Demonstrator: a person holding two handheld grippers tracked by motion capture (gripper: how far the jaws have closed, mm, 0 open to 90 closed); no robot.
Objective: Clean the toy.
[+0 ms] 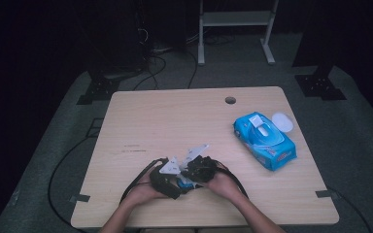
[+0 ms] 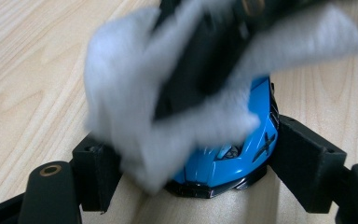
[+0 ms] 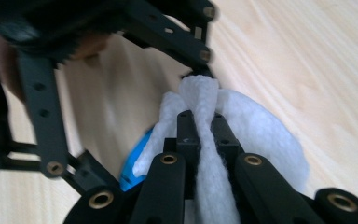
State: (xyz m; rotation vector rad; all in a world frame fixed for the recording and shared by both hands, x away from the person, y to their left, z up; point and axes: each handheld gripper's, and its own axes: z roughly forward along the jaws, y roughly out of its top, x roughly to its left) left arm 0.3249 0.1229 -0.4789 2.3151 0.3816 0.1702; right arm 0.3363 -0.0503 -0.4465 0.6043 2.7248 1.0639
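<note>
The blue toy car [image 2: 233, 156] sits on the wooden surface [image 1: 175, 121], close to the near edge and a little left of its middle, and I take this car as my landmark. The left gripper [image 1: 167, 180] comes to the car from the left side, and its two black fingers [image 2: 303, 158] are clamped on the car, one pressing on each flank, as the left gripper view shows clearly. The right gripper [image 1: 201, 170] stands just to the right of the car and reaches over it. Its fingers [image 3: 186, 135] are together and pinch a white wipe [image 3: 205, 140], which is squeezed into a narrow fold between them and spreads out wider beyond the tips. In the left gripper view this wipe [image 2: 135, 107] lies over the top of the car and covers most of its roof and one side; it looks blurred there, so I cannot tell exactly where it touches the body. Only the front part of the car stays uncovered below the wipe. The person's left hand [image 1: 143, 191] and right hand [image 1: 223, 184] hold the grippers just in front of the car, near the edge of the surface. Well apart from the car, to its right and further away, lies a blue pack of wipes [image 1: 264, 141] with its lid [image 1: 282, 121] open.
</note>
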